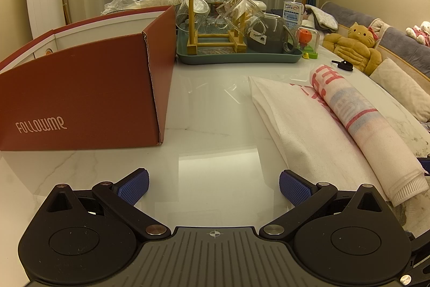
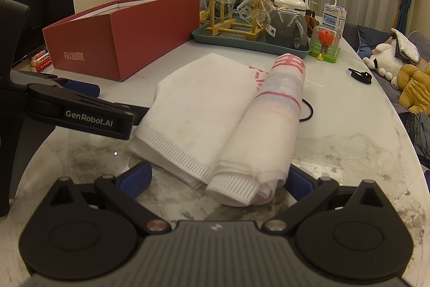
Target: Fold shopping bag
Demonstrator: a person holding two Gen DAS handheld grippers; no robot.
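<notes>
- Shopping bag [image 2: 215, 109], white fabric with red print, lies on the marble bench [image 2: 349, 125], right side rolled over into a loose tube, left part flat.
- Risk: the roll looks springy and nothing pins it, so it may unroll once nudged or let go.
- Risk: right claw [image 2: 219, 179] straddles only the near hemmed end of the roll; closing there could pinch just the top layers and drag the bag out of shape rather than fold it.
- Risk: glossy bench, so the whole bag may slide when pushed, toward the red box [image 2: 121, 36] or the tray [image 2: 215, 41] of glassware behind it.
- Risk: a black loop [image 2: 309, 112] lies just beside the roll's right side and could snag.
- Right claw: fingers spread wide, holding nothing; the roll end sits between the blue pads [image 2: 137, 178], contact unclear.
- Left claw [image 1: 213, 186]: fingers apart, empty, over bare bench; the bag lies to its right, close to the right pad, not between the fingers.
- In the right view the left claw sits at the bag's left edge, near it; touching cannot be told.
</notes>
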